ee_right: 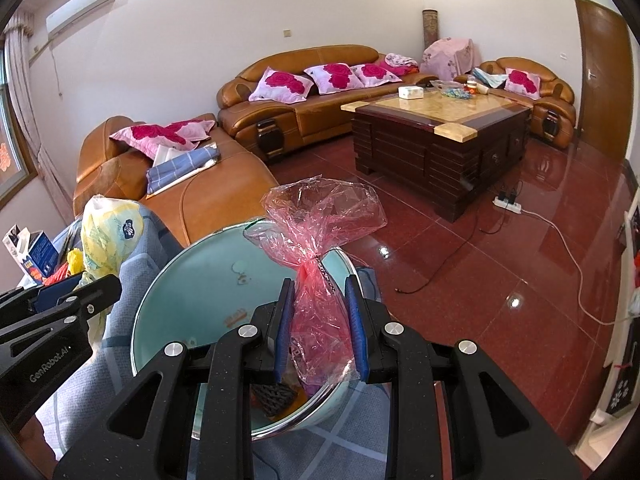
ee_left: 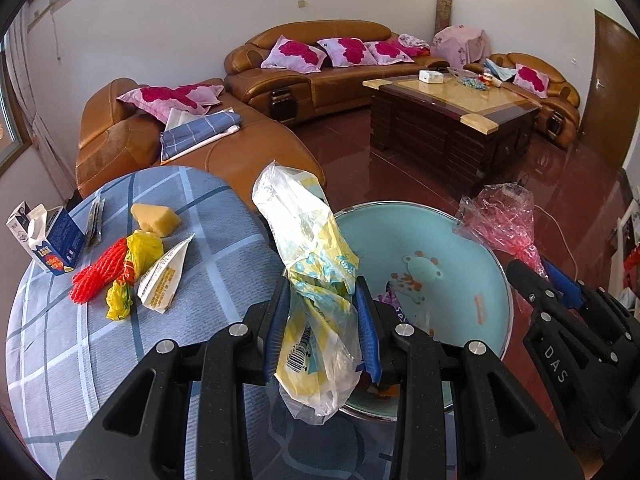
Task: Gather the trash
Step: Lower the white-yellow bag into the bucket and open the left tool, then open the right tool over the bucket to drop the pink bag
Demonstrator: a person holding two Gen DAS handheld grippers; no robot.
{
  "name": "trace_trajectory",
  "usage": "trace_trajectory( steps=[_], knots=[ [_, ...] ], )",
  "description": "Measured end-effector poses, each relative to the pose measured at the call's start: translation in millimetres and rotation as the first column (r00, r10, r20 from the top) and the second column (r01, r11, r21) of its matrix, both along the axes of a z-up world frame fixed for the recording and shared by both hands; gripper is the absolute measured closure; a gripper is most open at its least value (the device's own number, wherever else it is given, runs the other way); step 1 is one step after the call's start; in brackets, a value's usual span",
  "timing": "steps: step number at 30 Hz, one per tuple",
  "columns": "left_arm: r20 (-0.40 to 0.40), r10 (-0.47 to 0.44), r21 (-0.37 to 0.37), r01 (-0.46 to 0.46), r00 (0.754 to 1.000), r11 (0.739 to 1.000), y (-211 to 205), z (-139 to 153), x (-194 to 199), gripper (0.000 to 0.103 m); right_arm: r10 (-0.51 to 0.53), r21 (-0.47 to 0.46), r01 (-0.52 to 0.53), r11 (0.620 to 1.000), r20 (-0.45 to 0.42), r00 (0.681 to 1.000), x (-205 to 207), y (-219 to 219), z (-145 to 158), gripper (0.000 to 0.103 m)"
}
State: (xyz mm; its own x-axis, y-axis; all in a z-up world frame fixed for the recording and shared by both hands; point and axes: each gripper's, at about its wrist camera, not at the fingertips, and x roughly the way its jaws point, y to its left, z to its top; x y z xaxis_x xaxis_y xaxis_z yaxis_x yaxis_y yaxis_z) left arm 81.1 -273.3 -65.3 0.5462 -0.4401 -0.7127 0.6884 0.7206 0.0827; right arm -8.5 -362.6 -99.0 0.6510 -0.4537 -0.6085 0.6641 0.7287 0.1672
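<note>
The left gripper (ee_left: 322,320) is clenched on a crumpled bag (ee_left: 316,280) of thin clear film printed yellow and pale blue, with a barcode low on it. The blue pads (ee_left: 366,332) pinch it at its narrow waist, so the film fans out wide above and hangs in a loose fold below. The right gripper (ee_right: 318,320) is clenched the same way on a pink wrapper (ee_right: 320,240), a glossy see-through cellophane gathered to a twist between the pads and flaring into a wrinkled crown above.

Both bundles hang over a round basin (ee_left: 460,248), pale turquoise inside with a shiny metal rim and a small cartoon animal printed on its floor. From the right wrist, dark scraps, one with a mesh texture, lie at the bottom near the rim.

The basin sits at the edge of a round table (ee_left: 120,340) under a soft blue-grey cloth crossed with white and dark lines. On the cloth to the left lie a red foam net (ee_left: 98,276), a knotted yellow bag (ee_left: 132,272), a flattened white paper wrapper (ee_left: 166,276), a yellow sponge wedge (ee_left: 154,218), and a blue and white carton (ee_left: 48,240) standing upright with its top opened.

Beyond are tan leather sofas (ee_left: 320,76) with pink cushions, a dark wood coffee table (ee_left: 452,120) with a pale top, and a glossy red tiled floor (ee_right: 500,280).
</note>
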Motion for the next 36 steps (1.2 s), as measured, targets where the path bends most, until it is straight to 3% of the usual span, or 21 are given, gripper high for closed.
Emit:
trace_trajectory(
  steps=[9,14,20,34,35,36],
  knots=[
    [-0.019,-0.014,0.019,0.014,1.0,1.0,-8,-10,3,0.069,-0.008,0.002,0.008,1.0,0.001,1.0,-2,-1,1,0.077],
    [-0.03,-0.003,0.018,0.004,1.0,1.0,-6,-10,7,0.052,-0.011,0.005,0.011,1.0,0.0,1.0,-3,-1,1,0.077],
    [-0.015,0.01,-0.001,-0.01,1.0,1.0,2,-2,9,0.039,-0.011,0.006,0.011,1.0,-0.001,1.0,-3,-2,1,0.077],
    [0.005,0.152,0.001,-0.152,0.988,0.988,56,10,30,0.037,0.034,-0.009,-0.035,0.999,-0.056,0.998,21,0,-8,0.076],
    [0.006,0.164,0.002,-0.164,0.986,0.986,61,10,32,0.036,0.047,-0.007,-0.048,0.999,-0.069,0.996,27,1,-12,0.076],
    [0.006,0.175,0.003,-0.175,0.985,0.985,65,11,34,0.035,0.052,-0.006,-0.053,0.999,-0.077,0.996,30,2,-14,0.069]
  ],
)
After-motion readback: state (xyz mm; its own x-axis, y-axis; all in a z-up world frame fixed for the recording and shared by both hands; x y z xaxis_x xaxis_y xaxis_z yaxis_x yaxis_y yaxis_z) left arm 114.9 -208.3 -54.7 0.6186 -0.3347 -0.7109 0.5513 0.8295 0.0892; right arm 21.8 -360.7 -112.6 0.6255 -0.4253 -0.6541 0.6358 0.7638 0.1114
